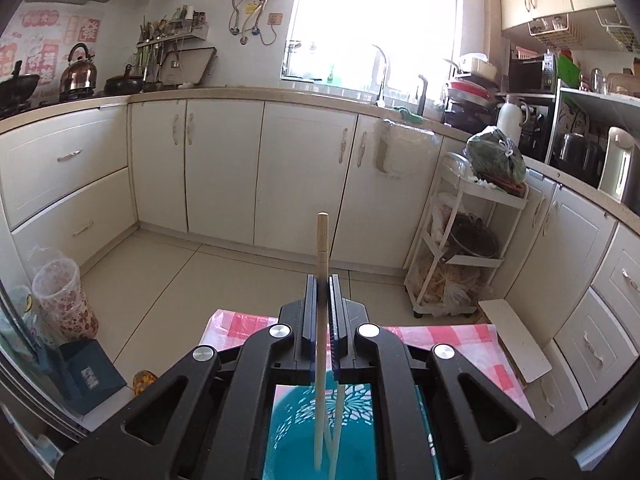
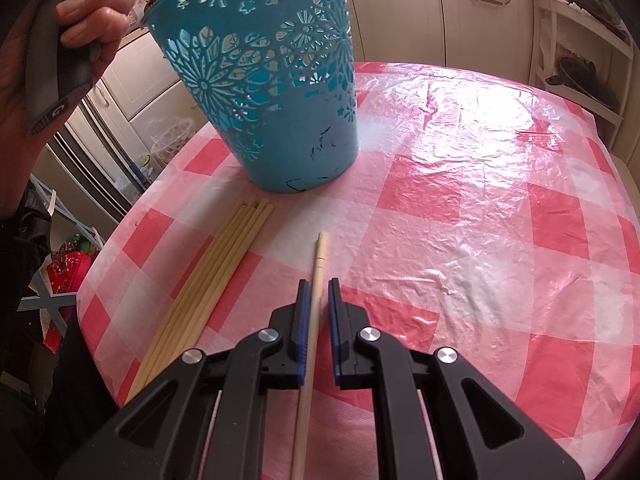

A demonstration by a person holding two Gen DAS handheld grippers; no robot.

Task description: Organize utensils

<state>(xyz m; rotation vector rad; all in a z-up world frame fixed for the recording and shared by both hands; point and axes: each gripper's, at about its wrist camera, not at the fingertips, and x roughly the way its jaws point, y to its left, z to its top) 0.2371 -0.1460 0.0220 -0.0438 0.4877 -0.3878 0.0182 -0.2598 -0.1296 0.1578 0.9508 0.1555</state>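
Note:
My left gripper (image 1: 322,280) is shut on a wooden chopstick (image 1: 322,248) and holds it upright over the open teal basket (image 1: 292,440); the stick's lower end reaches into the basket, beside another chopstick (image 1: 338,432) inside it. In the right wrist view the teal cut-out basket (image 2: 280,120) stands on the red-checked table (image 2: 460,220). My right gripper (image 2: 317,284) has its jaws narrowly apart around a single chopstick (image 2: 318,264) that lies on the cloth; whether the pads touch it is unclear. A bundle of several chopsticks (image 2: 212,280) lies to its left.
The hand holding the left gripper (image 2: 80,20) shows at the upper left of the right wrist view. Kitchen cabinets (image 1: 224,168), a white rolling rack (image 1: 460,240) and a floor bin (image 1: 64,304) surround the table. The table edge curves close on the left.

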